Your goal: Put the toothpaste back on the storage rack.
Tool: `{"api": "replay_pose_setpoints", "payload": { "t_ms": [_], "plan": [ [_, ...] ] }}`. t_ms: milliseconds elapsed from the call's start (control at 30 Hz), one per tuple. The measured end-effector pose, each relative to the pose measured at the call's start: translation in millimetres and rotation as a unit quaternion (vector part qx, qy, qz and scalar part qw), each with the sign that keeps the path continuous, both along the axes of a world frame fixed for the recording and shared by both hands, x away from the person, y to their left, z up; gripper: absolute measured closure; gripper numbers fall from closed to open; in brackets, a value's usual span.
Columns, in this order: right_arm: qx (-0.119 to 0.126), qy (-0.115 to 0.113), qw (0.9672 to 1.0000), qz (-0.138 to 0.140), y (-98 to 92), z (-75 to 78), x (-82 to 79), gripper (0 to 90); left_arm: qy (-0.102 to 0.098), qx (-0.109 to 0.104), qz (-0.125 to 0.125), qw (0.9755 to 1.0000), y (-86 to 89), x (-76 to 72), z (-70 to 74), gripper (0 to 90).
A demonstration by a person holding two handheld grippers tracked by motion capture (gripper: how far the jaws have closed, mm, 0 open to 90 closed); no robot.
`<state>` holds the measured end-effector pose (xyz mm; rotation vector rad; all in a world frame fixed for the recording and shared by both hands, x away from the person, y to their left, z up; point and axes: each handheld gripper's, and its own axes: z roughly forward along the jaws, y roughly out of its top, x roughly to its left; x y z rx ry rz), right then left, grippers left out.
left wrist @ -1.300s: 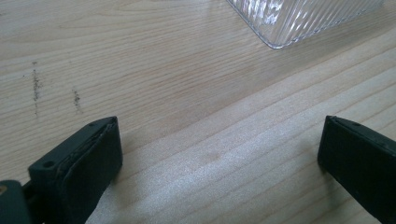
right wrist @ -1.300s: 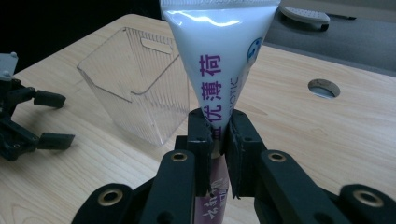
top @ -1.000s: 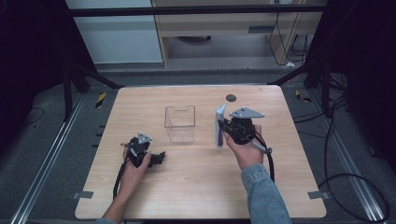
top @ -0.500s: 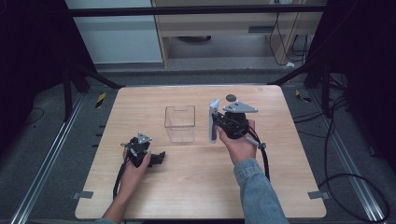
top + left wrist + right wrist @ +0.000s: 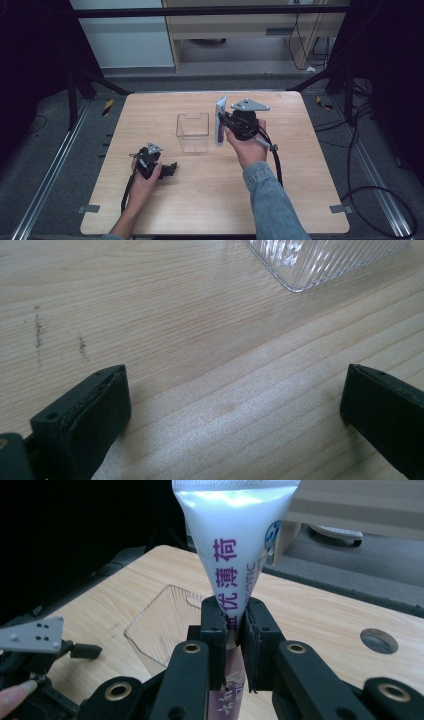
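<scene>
- High view: right hand-held gripper [image 5: 223,121] clamped on a white tube [image 5: 220,121], tube upright, sealed flat end up, lifted off the surface [image 5: 300,200]. Just beside the clear container [image 5: 192,132], on its right, toward the middle of the far edge.
- Compared with a second ago: tube carried up and leftward, from nearer the right edge to right next to the container. Reads as transport phase, probable drop-in next; tube not yet over the opening.
- Left hand-held gripper [image 5: 167,169] resting low on the surface near the left edge, no shift across the frames, nothing held.
- Left gripper view: jaws spread wide, bare wood between them, ribbed corner of the clear container [image 5: 320,260] at the top, well apart from the pads.
- Right gripper view: jaws pinched narrow on the lower body of the tube [image 5: 235,545], purple print visible, wide crimped end at the top. Container [image 5: 165,620] lying behind and below the tube, empty as far as visible. Small round dark spot [image 5: 379,640] on the surface toward the far edge, nature unclear.
- Implication: grip looks secure; remaining work judged as centring over the container mouth, lowering, releasing. Risk: long tube catching the rim if lowered off-centre.
</scene>
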<state>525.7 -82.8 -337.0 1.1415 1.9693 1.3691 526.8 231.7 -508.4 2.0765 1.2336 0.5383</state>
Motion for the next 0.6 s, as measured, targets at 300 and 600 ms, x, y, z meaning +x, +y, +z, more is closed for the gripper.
{"api": "replay_pose_setpoints", "payload": {
  "t_ms": [300,600],
  "plan": [
    [0.006,-0.012,0.9999,-0.004,12.1,21.0,4.0,80.8,0.0,-0.001,-0.001,1.0,0.2,0.4,0.1,0.0],
    [-0.004,-0.024,0.9997,0.0,28.5,42.4,19.2,80.8,0.0,-0.001,-0.001,1.0,0.1,0.5,0.1,0.0]
  ]
}}
